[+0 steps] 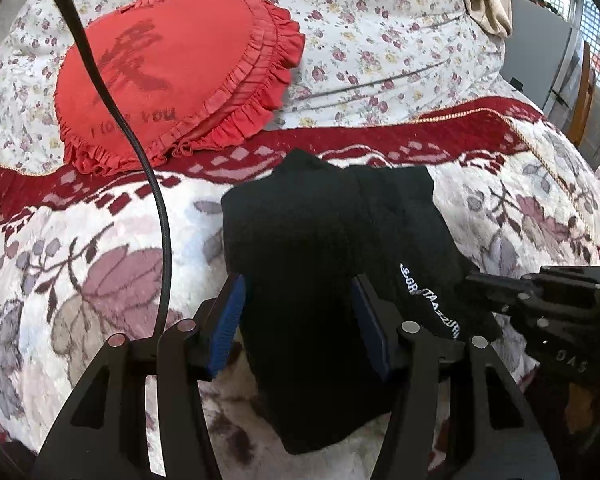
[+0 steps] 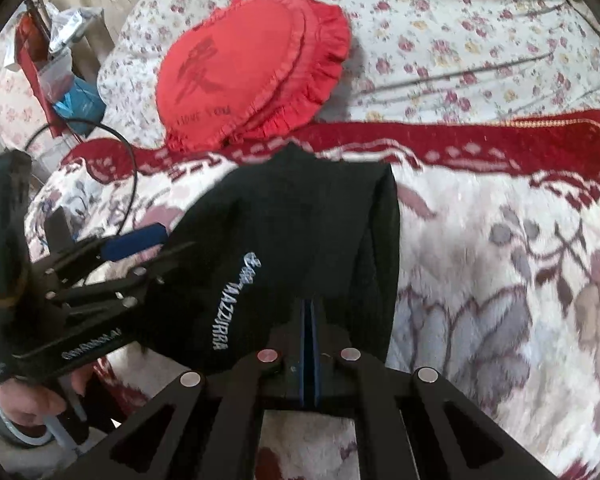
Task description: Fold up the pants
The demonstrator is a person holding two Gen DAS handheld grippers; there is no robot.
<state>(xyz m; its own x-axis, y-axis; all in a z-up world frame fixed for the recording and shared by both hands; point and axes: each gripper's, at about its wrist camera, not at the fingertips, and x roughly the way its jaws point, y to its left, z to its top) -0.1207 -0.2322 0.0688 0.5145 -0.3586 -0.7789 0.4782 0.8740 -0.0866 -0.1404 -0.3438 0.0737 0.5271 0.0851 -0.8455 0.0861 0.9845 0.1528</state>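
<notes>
Floral blanket (image 1: 80, 280) carries the black pants (image 1: 332, 240), bundled near centre. Left gripper (image 1: 300, 312) straddles them wide open; right gripper (image 2: 310, 320) pinches their near edge. Press layers flat before releasing.

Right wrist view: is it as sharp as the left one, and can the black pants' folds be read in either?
Right wrist view: softer, with smeared white lettering and blanket pattern. Left wrist view: crisper, the heart-shaped cushion ruffles resolve. Both views: the pants are near-featureless black, folds barely readable, with strong fisheye bending at the edges.
</notes>
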